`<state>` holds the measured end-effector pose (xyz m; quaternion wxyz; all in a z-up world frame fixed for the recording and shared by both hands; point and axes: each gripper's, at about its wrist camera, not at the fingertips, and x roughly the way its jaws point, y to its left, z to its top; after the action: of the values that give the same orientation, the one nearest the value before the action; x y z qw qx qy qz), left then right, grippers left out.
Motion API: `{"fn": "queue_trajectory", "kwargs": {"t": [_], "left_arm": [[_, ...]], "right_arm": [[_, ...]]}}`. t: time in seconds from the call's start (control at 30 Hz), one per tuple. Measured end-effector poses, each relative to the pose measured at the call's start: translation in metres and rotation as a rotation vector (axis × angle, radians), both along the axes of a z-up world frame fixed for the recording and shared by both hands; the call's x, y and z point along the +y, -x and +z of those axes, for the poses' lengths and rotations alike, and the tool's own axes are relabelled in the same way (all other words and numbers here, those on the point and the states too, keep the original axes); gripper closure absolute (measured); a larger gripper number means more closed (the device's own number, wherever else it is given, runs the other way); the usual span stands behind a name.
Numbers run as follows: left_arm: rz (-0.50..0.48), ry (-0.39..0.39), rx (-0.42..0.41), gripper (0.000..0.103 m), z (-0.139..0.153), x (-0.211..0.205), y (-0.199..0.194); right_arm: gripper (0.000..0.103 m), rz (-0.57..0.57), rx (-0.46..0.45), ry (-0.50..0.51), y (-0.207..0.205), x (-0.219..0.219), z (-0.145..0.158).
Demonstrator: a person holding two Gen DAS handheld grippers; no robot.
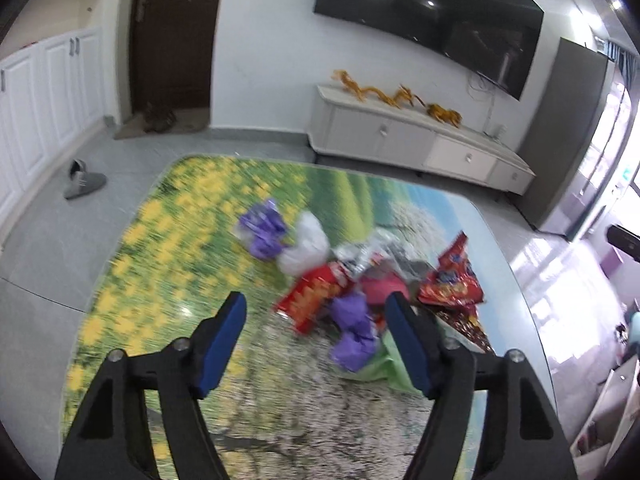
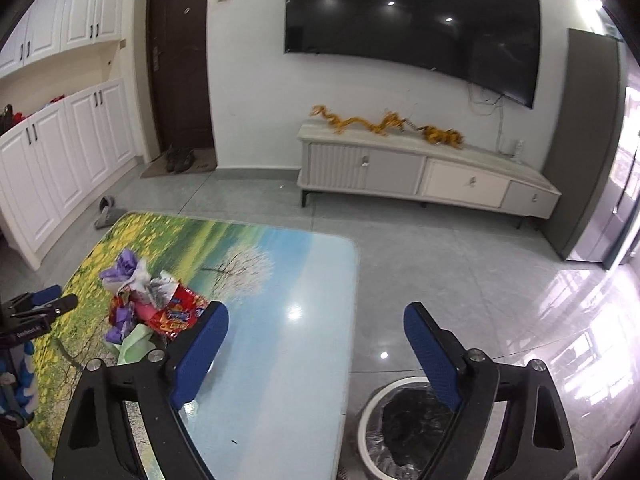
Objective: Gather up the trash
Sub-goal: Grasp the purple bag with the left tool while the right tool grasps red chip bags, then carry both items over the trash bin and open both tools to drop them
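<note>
A heap of trash lies on the picture-printed table (image 1: 160,240): purple wrappers (image 1: 354,330), a red snack bag (image 1: 310,300), another red bag (image 1: 454,280), a white plastic bag (image 1: 306,248), silver foil (image 1: 366,250) and a green sheet (image 1: 380,364). My left gripper (image 1: 316,312) is open and empty, just short of the heap. The heap (image 2: 160,304) also shows in the right wrist view, left of my right gripper (image 2: 316,322). The right gripper is open and empty above the table's right edge. A white trash bin (image 2: 370,412) with a black liner stands on the floor below it.
A TV cabinet (image 2: 424,176) with gold dragon ornaments stands against the far wall under a wall TV (image 2: 412,28). White cupboards (image 2: 60,168), a dark door (image 2: 180,60) and grey slippers (image 1: 84,182) are to the left. The left gripper (image 2: 44,304) shows at the left edge.
</note>
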<state>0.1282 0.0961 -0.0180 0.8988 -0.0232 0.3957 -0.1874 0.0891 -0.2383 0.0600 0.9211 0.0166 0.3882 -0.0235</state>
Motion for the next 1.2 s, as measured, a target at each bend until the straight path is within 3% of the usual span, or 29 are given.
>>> {"fn": "queue_trajectory", "kwargs": {"t": [0.17,0.43,0.5,0.67,0.77,0.83,0.93,1.0,1.07,1.2], "left_arm": [[-0.050,0.005,0.071,0.044,-0.025,-0.024,-0.010],[-0.047,0.046,0.179,0.056,-0.054,-0.031,-0.033],[-0.049,0.054,0.182,0.057,-0.056,-0.034,-0.034],[-0.073,0.063,0.201,0.071,-0.061,-0.041,-0.036],[-0.073,0.060,0.198,0.073,-0.063,-0.043,-0.034],[-0.062,0.059,0.183,0.074,-0.062,-0.040,-0.031],[-0.059,0.072,0.170,0.076,-0.055,-0.036,-0.027],[-0.058,0.080,0.145,0.076,-0.047,-0.032,-0.022],[-0.054,0.089,0.110,0.076,-0.036,-0.028,-0.016],[-0.044,0.096,0.060,0.076,-0.020,-0.020,-0.007]], "right_arm": [[0.021,0.093,0.073,-0.053,-0.030,0.021,-0.033],[0.024,0.193,0.171,-0.171,-0.061,0.038,-0.075],[0.030,0.210,0.186,-0.194,-0.067,0.041,-0.080],[0.031,0.258,0.191,-0.217,-0.079,0.052,-0.083],[0.033,0.284,0.203,-0.231,-0.084,0.057,-0.086],[0.041,0.294,0.220,-0.254,-0.088,0.060,-0.091],[0.062,0.314,0.239,-0.251,-0.089,0.066,-0.097],[0.084,0.316,0.223,-0.251,-0.087,0.068,-0.094],[0.091,0.311,0.192,-0.265,-0.080,0.064,-0.085],[0.095,0.313,0.116,-0.260,-0.066,0.062,-0.060]]}}
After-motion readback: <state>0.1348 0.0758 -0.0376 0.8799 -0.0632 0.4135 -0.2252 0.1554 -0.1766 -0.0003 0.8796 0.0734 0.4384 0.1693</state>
